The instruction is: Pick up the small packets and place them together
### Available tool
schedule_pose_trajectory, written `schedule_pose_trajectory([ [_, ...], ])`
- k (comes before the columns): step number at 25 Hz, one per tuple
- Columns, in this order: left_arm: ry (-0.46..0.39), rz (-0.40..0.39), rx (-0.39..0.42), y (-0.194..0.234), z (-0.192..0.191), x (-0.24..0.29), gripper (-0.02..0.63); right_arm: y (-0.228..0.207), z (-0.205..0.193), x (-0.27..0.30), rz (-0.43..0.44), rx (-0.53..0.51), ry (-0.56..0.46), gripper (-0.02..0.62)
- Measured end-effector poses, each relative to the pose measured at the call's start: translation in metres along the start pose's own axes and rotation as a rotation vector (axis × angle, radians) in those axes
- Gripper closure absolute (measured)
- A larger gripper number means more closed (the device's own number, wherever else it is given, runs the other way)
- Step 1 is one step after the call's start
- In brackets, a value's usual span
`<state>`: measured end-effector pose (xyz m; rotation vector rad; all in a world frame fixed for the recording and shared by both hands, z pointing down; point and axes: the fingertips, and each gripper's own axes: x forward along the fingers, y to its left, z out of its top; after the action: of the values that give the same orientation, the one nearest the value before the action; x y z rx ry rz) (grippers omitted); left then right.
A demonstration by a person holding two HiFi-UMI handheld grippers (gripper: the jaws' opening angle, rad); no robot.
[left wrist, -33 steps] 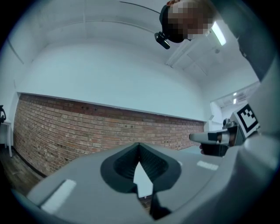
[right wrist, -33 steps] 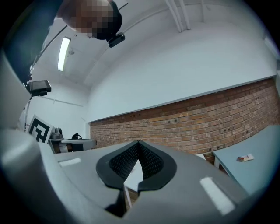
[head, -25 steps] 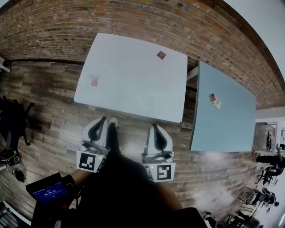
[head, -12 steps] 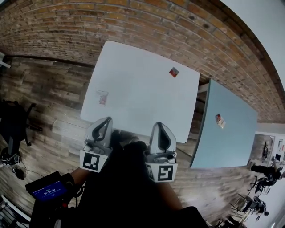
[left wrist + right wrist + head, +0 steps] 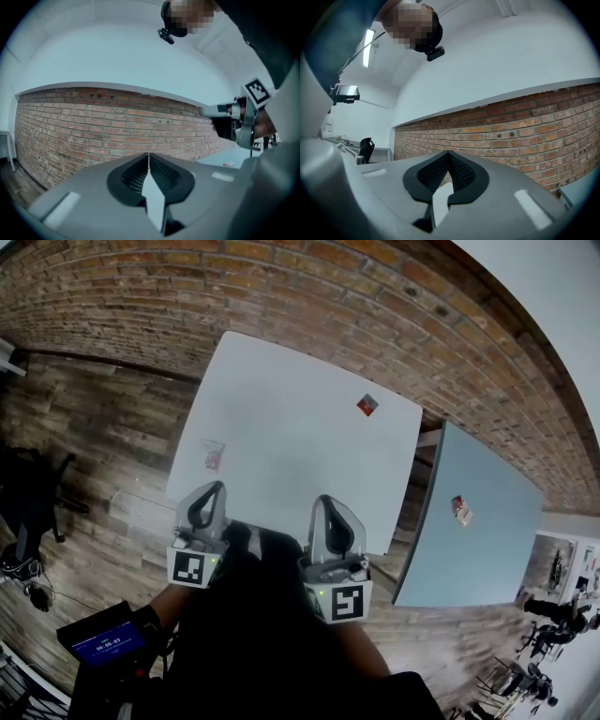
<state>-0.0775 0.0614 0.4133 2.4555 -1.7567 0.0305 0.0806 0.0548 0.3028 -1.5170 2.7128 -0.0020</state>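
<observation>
Three small packets show in the head view. A pale pink one (image 5: 213, 455) lies near the left edge of the white table (image 5: 291, 474), and a red one (image 5: 367, 405) lies near its far right corner. The third packet (image 5: 458, 509) lies on the blue-grey table (image 5: 478, 549) to the right; it is a small speck (image 5: 228, 164) in the left gripper view. My left gripper (image 5: 218, 485) and right gripper (image 5: 322, 499) hang side by side over the white table's near edge, both shut and empty. Each gripper view shows its jaws pressed together, left (image 5: 148, 157) and right (image 5: 448, 154), facing the brick wall.
A brick wall (image 5: 281, 287) runs behind both tables. Wooden floor (image 5: 84, 437) lies to the left, with a black chair (image 5: 23, 502) at the far left. A device with a blue screen (image 5: 101, 643) sits at the lower left. More chairs (image 5: 534, 662) stand at the lower right.
The white table has drawn closer and now reaches under the gripper tips. Both grippers stay shut and side by side.
</observation>
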Motion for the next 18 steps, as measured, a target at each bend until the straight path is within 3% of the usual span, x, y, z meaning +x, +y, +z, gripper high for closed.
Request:
schedule_pose_trajectory([
  [2,0.051,0.024,-0.012,0.013,-0.024,0.006,0.491,-0.006,-0.003,0.001,-0.006,0.007,0.009,0.594],
  [5,0.091,0.058,-0.086,0.032,-0.043,0.014,0.486,-0.013,-0.014,0.003,-0.009,0.019,0.043,0.594],
  [7,0.106,0.077,-0.089,0.041,-0.051,0.015,0.485,-0.014,-0.021,0.005,0.012,0.002,0.066,0.594],
  [18,0.321,0.031,0.062,0.07,-0.154,0.04,0.486,0.005,-0.023,0.029,0.056,0.008,0.091,0.594],
])
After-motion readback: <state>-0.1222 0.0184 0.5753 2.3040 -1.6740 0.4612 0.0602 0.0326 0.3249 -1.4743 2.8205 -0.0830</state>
